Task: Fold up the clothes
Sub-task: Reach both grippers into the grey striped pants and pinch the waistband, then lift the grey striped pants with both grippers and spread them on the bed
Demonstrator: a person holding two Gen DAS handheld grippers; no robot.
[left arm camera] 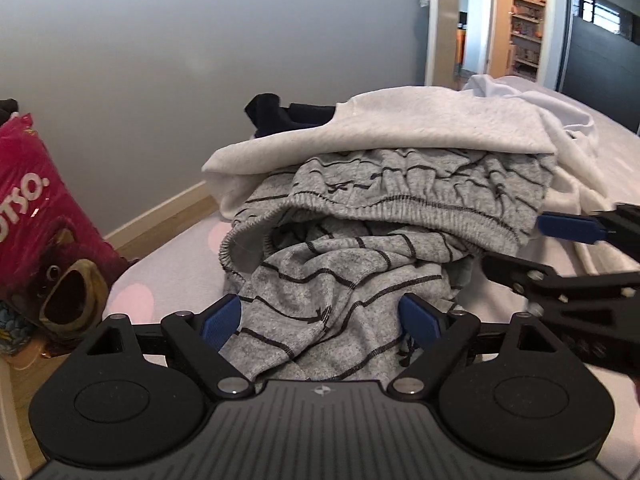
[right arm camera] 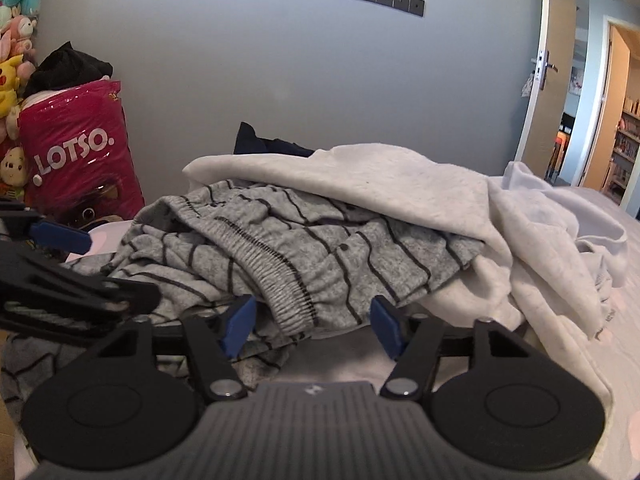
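A grey garment with thin black stripes (left arm camera: 344, 280) lies crumpled on the bed, its elastic waistband (left arm camera: 400, 208) gaping open; it also shows in the right wrist view (right arm camera: 304, 248). A light grey sweatshirt (left arm camera: 420, 120) lies over its far part, also in the right wrist view (right arm camera: 380, 184). My left gripper (left arm camera: 320, 316) is open, with the striped cloth lying between its blue pads. My right gripper (right arm camera: 312, 320) is open, its pads either side of the ribbed waistband edge. The right gripper shows at the right of the left wrist view (left arm camera: 560, 248).
A white garment (left arm camera: 560, 120) lies at the back right of the pile and a dark navy garment (left arm camera: 280, 114) behind it. A pink LOTSO bag (right arm camera: 76, 156) and soft toys (right arm camera: 16, 72) stand at the left by the grey wall. The bed sheet (left arm camera: 132, 296) is pale with pink dots.
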